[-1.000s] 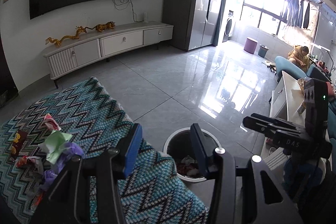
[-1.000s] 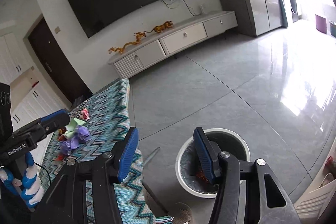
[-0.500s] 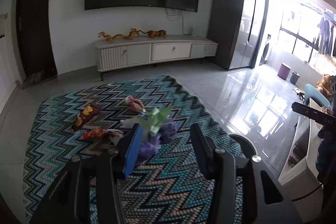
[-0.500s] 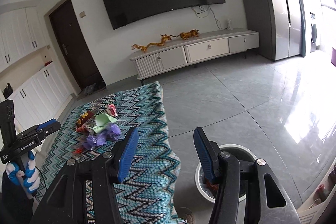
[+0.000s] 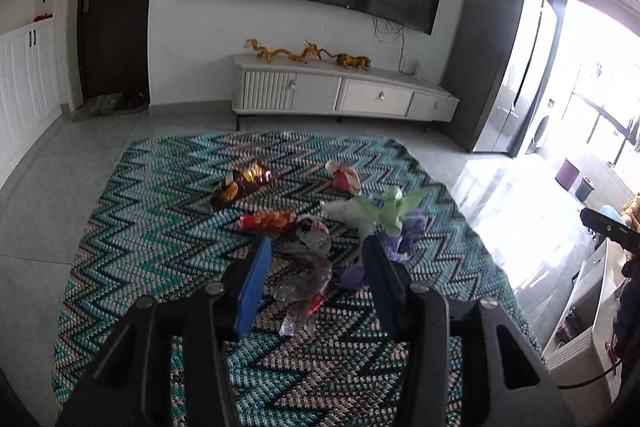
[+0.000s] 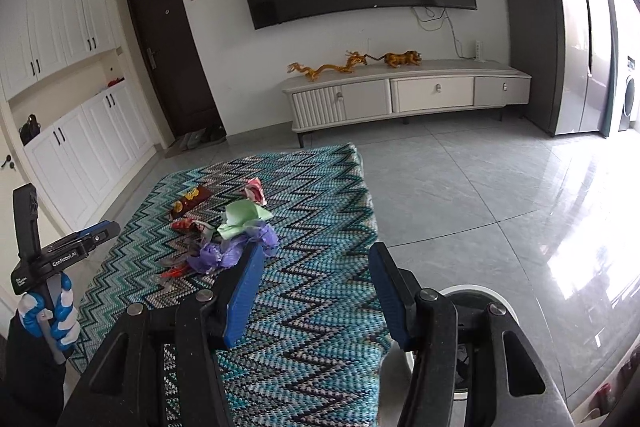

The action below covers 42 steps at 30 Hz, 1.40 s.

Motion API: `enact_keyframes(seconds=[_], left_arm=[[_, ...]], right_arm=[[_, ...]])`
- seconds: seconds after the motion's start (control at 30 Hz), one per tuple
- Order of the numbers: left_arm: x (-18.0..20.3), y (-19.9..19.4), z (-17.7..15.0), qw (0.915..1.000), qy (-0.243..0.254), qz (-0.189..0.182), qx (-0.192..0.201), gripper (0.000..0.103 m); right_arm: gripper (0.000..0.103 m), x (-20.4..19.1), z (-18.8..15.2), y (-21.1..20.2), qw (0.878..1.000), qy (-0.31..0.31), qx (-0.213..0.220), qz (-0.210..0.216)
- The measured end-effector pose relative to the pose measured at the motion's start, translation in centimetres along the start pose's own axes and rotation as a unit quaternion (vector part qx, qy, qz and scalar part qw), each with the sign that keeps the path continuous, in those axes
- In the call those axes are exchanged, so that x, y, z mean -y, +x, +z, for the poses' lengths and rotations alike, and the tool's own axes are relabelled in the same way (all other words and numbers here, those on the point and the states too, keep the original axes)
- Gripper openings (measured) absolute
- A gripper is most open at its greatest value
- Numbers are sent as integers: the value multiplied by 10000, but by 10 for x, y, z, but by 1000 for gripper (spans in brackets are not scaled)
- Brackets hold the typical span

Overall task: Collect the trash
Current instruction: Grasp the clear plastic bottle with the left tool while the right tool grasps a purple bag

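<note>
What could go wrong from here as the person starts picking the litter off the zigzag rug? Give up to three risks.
1. The left tongs point at a clear crumpled wrapper lying against the purple bag; a grab may drag both.
2. The green paper rests loosely on the pile and could slide off.
3. The bin sits beside the rug, half hidden behind the right tongs; drops may miss.

Both grippers — bin to trash pile (image 5: 320,227).

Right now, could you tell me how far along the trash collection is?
Partly done, at most: what the bin holds is hidden here. Nothing is in hand: the left gripper and right gripper are both open and empty. Still left on the rug: snack wrappers, clear plastic, green paper, a purple bag.
</note>
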<state>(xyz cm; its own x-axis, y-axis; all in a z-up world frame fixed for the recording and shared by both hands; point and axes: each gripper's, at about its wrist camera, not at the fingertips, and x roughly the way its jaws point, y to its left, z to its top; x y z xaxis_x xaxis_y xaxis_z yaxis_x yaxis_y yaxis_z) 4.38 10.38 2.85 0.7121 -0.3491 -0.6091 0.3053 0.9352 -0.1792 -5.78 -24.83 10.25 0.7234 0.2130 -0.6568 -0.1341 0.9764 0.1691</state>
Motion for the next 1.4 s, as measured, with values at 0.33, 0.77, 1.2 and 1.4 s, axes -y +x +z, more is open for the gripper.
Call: enact_keyframes(seconds=[0.33,0.77,1.2,1.4], left_arm=[[3,62,-32,9961,302,-143,-812,46],[-14,108,-49,9927,99,-231,-1180,15],[-34,90,-47,9960,-294,64,-837,8],[-30,81,-49,9961,-326,70,-812,8]], right_arm=[[52,-30,-6,57,9978,-262,-529,290],[52,-91,-13,147,9830,-870,-1203,1080],[47,-134,-21,206,9695,-1306,-1452,1480],[32,-130,-28,217,9693,-1273,-1573,1394]])
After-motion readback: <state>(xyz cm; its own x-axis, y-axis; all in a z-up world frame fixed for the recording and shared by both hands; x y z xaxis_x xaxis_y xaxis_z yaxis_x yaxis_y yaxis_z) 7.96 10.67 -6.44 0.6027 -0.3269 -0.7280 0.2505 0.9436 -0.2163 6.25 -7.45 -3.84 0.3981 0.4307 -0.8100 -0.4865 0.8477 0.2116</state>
